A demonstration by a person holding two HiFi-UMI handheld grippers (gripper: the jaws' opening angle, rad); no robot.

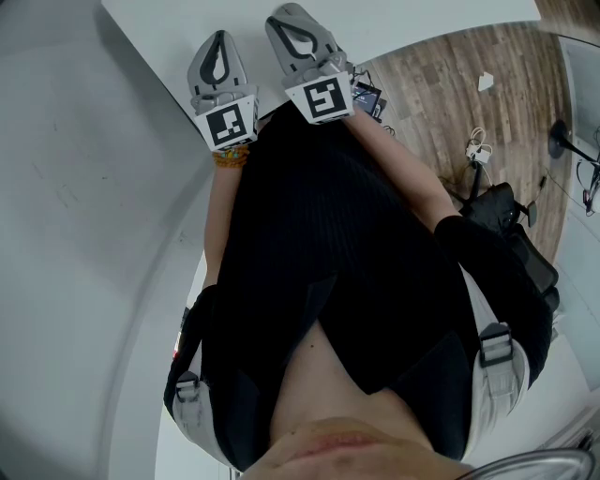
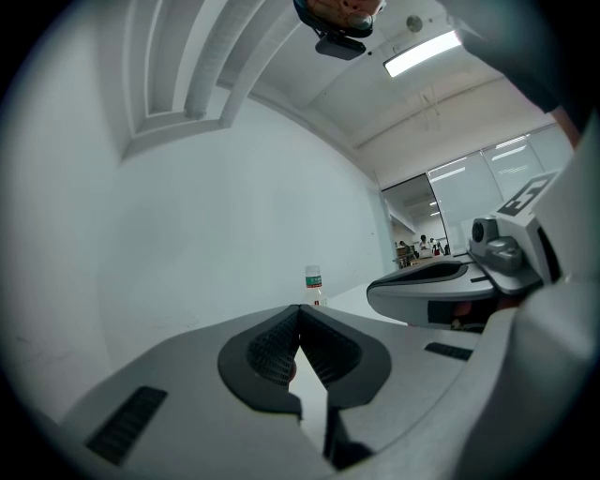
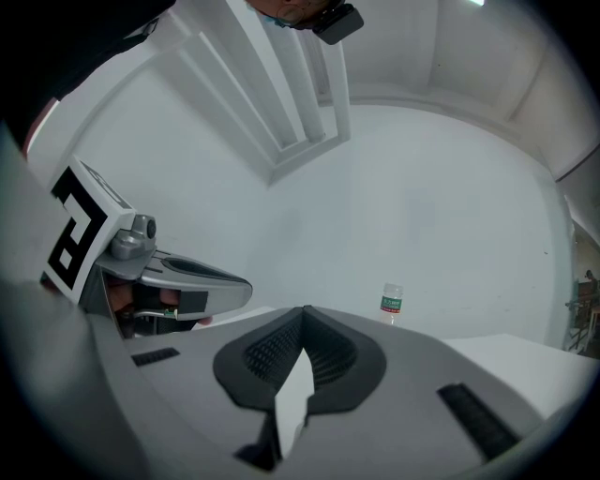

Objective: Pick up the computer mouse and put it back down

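Observation:
No computer mouse shows in any view. In the head view both grippers are held out level, side by side over the near edge of a white table. My left gripper is shut with nothing between its pads, and in its own view the fingertips meet at a point. My right gripper is shut too and empty, its tips touching. Each gripper view shows the other gripper beside it: the right gripper and the left gripper.
A small clear bottle with a green label stands at the table's far side by a white wall. Right of the table is wooden floor with cables and a black chair. The person's dark clothing fills the lower head view.

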